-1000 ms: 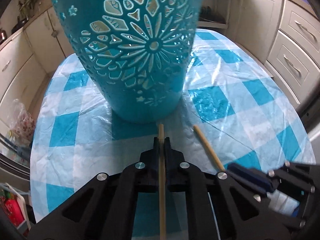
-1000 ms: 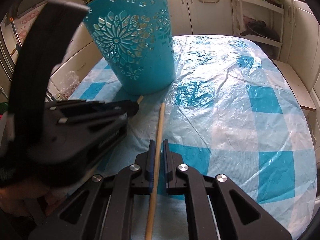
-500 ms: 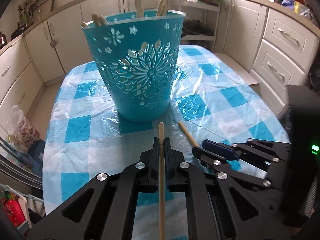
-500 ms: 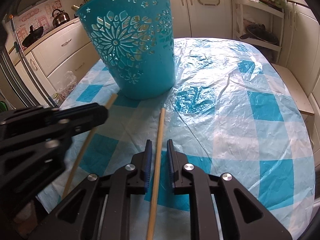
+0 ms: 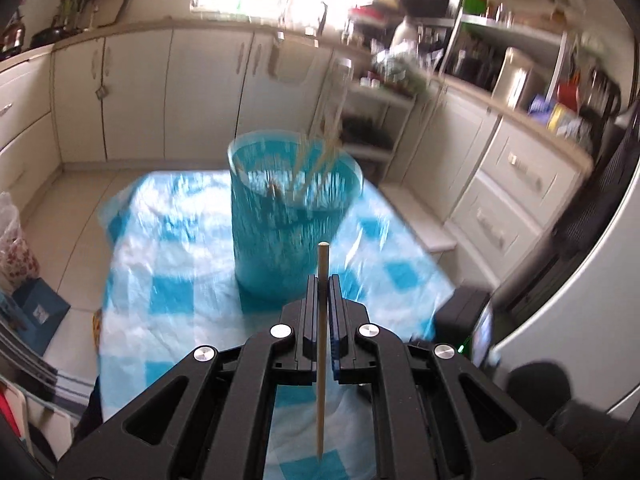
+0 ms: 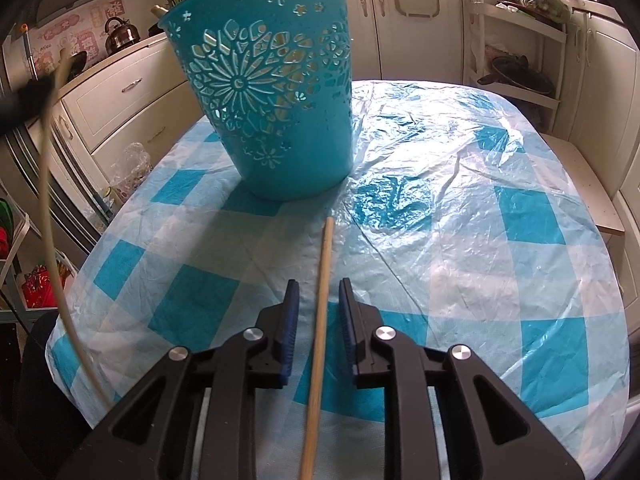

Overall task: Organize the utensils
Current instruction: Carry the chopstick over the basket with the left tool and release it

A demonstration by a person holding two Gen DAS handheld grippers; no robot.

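A teal cut-out basket [image 6: 272, 96] stands on the checked tablecloth [image 6: 480, 240]; in the blurred left wrist view the basket [image 5: 288, 232] sits below and ahead, with several wooden sticks inside. My left gripper [image 5: 323, 280] is shut on a wooden chopstick [image 5: 321, 344] and is raised high above the table. My right gripper [image 6: 319, 286] is open, its jaws on either side of a second chopstick [image 6: 320, 320] that lies on the cloth in front of the basket. The left-held stick shows blurred at the left edge [image 6: 48, 184] of the right wrist view.
Cream kitchen cabinets [image 5: 120, 96] and drawers [image 5: 516, 184] surround the table. An open shelf unit [image 6: 516, 52] stands behind it. A dark appliance [image 5: 464, 320] sits at the table's right edge. Bags lie on the floor at left [image 5: 16, 248].
My left gripper has lifted the chopstick well above the table and basket. My right gripper has opened wider around the chopstick on the cloth.
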